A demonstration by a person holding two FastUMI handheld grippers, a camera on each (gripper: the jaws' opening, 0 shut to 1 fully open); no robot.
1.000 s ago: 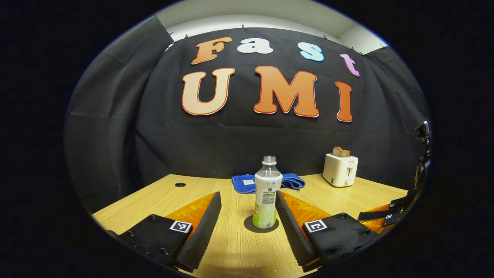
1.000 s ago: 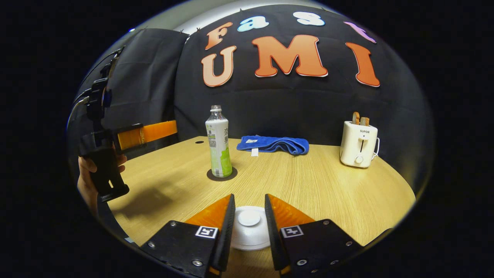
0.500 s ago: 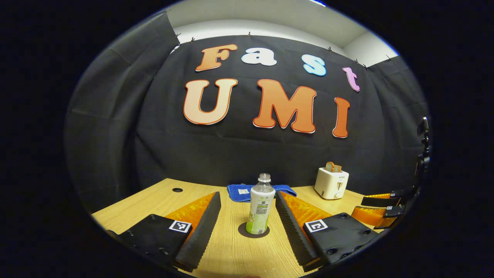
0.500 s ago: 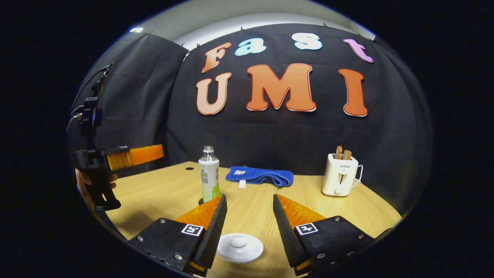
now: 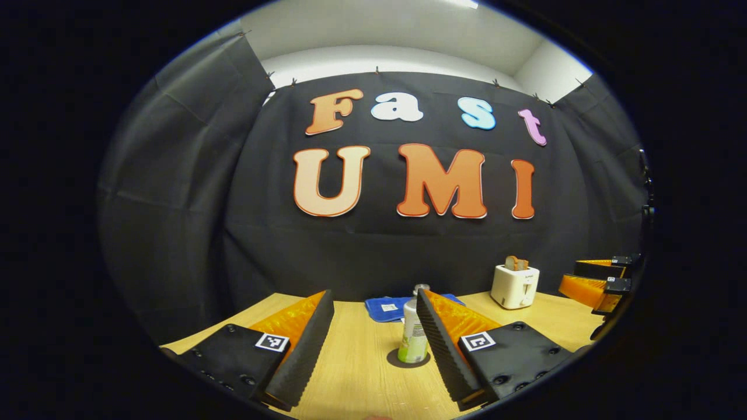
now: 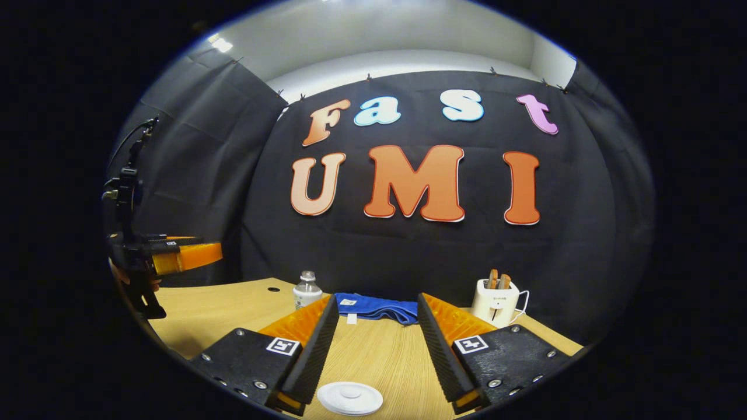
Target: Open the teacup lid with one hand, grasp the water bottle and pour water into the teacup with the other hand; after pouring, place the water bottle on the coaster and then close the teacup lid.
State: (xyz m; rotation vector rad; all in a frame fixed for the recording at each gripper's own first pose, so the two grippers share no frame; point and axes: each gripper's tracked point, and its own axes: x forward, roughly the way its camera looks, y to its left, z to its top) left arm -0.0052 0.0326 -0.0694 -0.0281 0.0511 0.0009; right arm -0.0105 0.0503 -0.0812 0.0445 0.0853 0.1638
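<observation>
Left gripper view has the left tongs (image 5: 373, 326) spread wide with nothing between them, and the water bottle (image 5: 413, 341) stands upright on its dark coaster (image 5: 408, 359) on the worktop (image 5: 356, 373), partly behind one finger. Right gripper view shows the right tongs (image 6: 373, 332) gaping wide too, gripping nothing, with the white teacup lid (image 6: 350, 398) low between the fingers, touching neither.
</observation>
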